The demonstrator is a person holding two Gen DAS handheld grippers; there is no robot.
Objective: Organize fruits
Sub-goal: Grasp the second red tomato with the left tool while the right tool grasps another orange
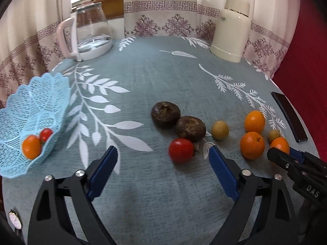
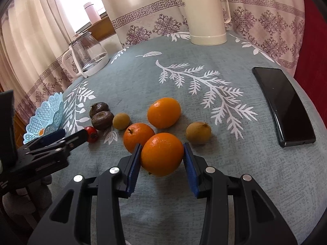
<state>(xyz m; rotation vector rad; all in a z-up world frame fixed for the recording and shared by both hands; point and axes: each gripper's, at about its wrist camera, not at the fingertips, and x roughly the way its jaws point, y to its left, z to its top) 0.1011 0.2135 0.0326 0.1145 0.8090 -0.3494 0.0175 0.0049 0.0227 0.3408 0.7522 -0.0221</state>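
Two fruits are in the basket so far, by our count, and eight wait on the cloth, so we judge the job barely begun.

Our right gripper point(image 2: 162, 156) has its blue pads on either side of the nearest orange point(image 2: 162, 154); the pads look to be touching its skin, but the fruit still appears to rest on the table point(image 2: 224, 183), so we cannot tell whether the grip is firm. Our left gripper point(image 1: 163, 159) is spread wide and holds nothing, with the red tomato point(image 1: 181, 150) just ahead between its fingertips.

Moving outward from the right gripper, a second orange point(image 2: 138, 136) sits just beside the flanked one, and a third orange point(image 2: 164, 112) lies just behind. A small yellow-brown fruit point(image 2: 198, 132) lies to the right and another yellow-brown fruit point(image 2: 121, 121) to the left. Next to that one, two dark brown fruits point(image 1: 177, 120) touch each other.

At the far left edge the blue lattice basket point(image 1: 30, 102) holds one orange point(image 1: 31, 147) and one small tomato point(image 1: 46, 134).

What remains, as we read it: lift this orange, carry it across to the basket, then the same for the seven other loose pieces. A black phone point(image 2: 284, 106), a glass kettle point(image 1: 92, 32) and a cream flask point(image 1: 231, 30) stand well apart from the fruit.
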